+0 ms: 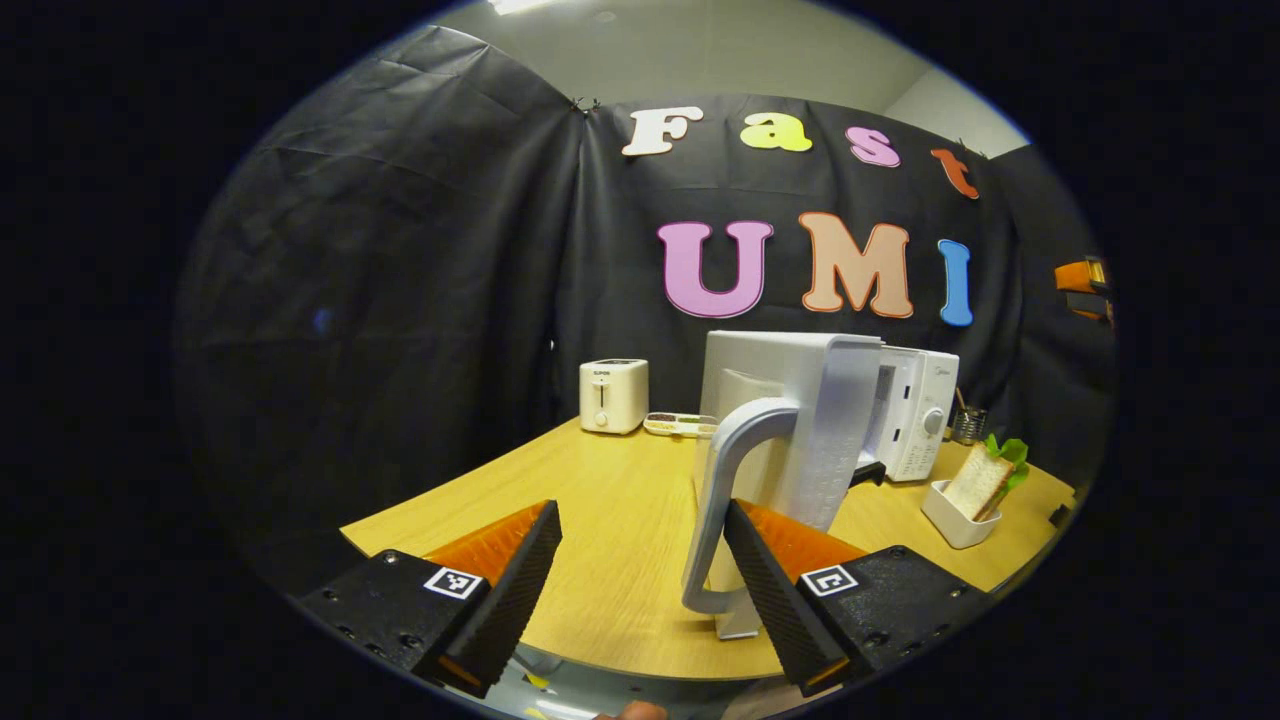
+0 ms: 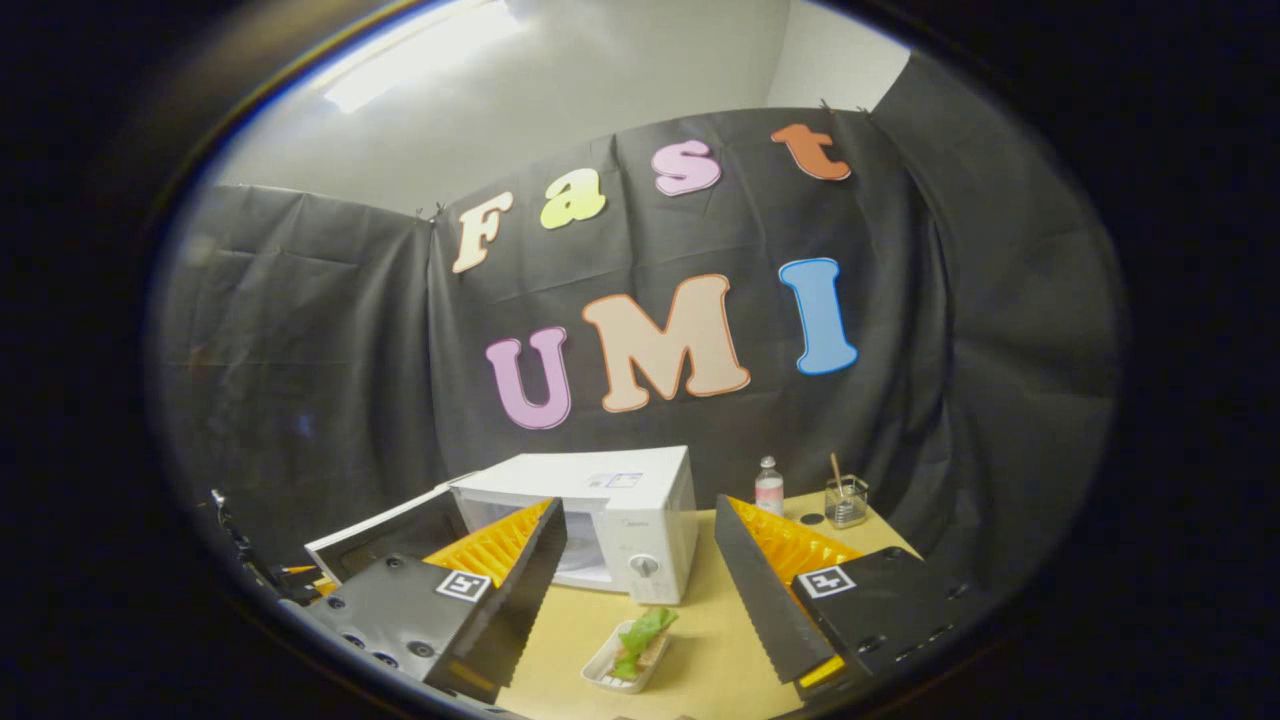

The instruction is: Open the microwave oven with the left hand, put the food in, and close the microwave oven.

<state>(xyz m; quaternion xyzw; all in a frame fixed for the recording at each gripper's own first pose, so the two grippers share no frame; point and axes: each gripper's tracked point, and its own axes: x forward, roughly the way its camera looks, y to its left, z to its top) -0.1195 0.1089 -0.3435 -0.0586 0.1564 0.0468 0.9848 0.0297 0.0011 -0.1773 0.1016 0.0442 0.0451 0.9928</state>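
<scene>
Microwave oven (image 2: 610, 520) door (image 1: 790, 440) swung open; left gripper (image 1: 640, 560) spread wide beside its handle (image 1: 722, 480), gripping nothing; right gripper (image 2: 640, 570) wide open above sandwich tray (image 2: 628, 655).

Microwave oven (image 2: 610, 520): white body, pale grey door handle (image 1: 722, 500). Table (image 1: 620, 520): light wood grain. Toaster (image 1: 613, 395): cream. Sandwich (image 1: 985, 478): tan bread with green lettuce, in a white tray (image 1: 950, 520). Bottle (image 2: 768, 487): clear, pink label, white cap.

Right gripper (image 2: 640, 590) open above sandwich tray (image 2: 630, 655); microwave (image 2: 600, 520) door (image 2: 385, 545) open.
</scene>
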